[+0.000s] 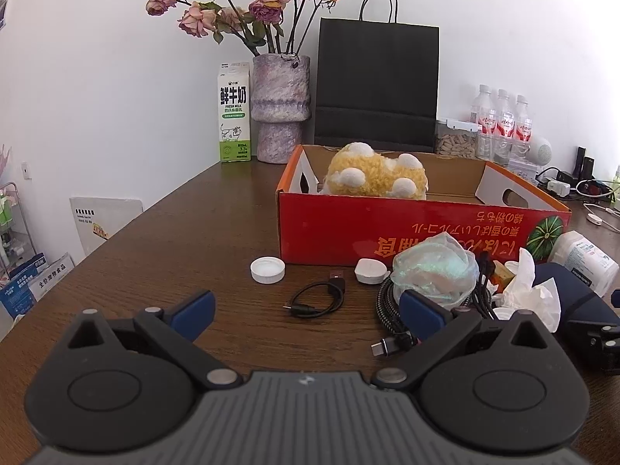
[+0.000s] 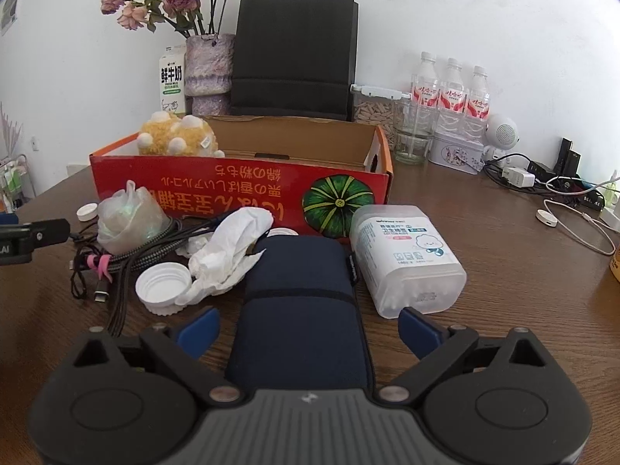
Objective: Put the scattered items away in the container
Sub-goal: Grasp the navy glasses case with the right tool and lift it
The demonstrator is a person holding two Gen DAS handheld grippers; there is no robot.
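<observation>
On the worktop point(image 2: 484, 240), your job is barely started: only the yellow plush toy point(image 1: 378, 172) sits inside the red cardboard box point(image 1: 348, 228), at its left end in the right wrist view, and the rest of the box floor that shows looks bare.

Left to move, all lying in front of the box: navy pouch point(image 2: 300, 294), cotton swab box point(image 2: 403, 255) just to its right, crumpled tissue point(image 2: 228, 244), big white lid point(image 2: 164, 286) touching the tissue, bunched plastic bag point(image 1: 434, 267) on top of the braided cables point(image 2: 128, 259), small black cable point(image 1: 317, 300), white cap point(image 1: 267, 269) and a small white round case point(image 1: 370, 270) close to the box wall. So roughly one item in, many out.

Your right gripper point(image 2: 308, 327) straddles the near end of the navy pouch with its jaws wide apart; the pads stand clear of the pouch sides, so nothing is gripped yet. My guess is the pouch is your next pick.

Your left gripper point(image 1: 308, 312) hovers over bare wood, jaws wide apart and empty, with the small black cable ahead of them and the right pad just beside the plastic bag.
</observation>
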